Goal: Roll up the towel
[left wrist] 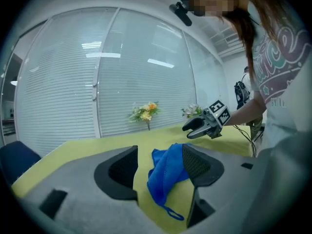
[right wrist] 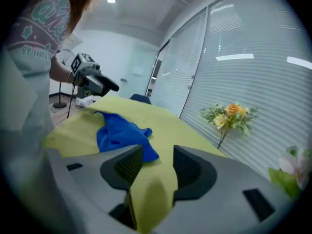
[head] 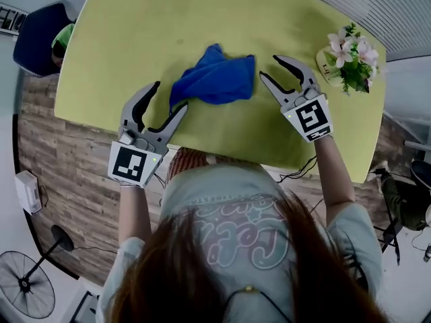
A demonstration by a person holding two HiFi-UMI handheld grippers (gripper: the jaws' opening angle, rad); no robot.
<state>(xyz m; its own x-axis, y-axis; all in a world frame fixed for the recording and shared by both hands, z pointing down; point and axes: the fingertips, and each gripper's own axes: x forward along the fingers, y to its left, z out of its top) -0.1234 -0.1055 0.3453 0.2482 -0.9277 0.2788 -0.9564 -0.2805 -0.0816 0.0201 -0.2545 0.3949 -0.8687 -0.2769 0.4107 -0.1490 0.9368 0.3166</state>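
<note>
Left gripper (head: 168,96) hangs wide open at the left end of the crumpled soft blue cloth towel (head: 215,78). Its own view shows cloth between the jaws, but nothing's pinched yet. Right gripper (head: 271,67) is roughly half open just off the towel's right end, with only bare yellow-green desk (head: 135,32) between its jaws.

The towel sits bunched around the middle of the desk, clear of every edge. My guess is it's light, floppy and a bit grippy with zero stiffness, so it wants flattening first. I'd pinch one corner per gripper; the thin hang loop (left wrist: 173,212) marks one.

Count:
- one towel
- two grippers
- two flower bunches: an orange flower bunch (left wrist: 145,112) at the far edge, and a pink-white flower bunch (head: 347,52) by the far right corner
</note>
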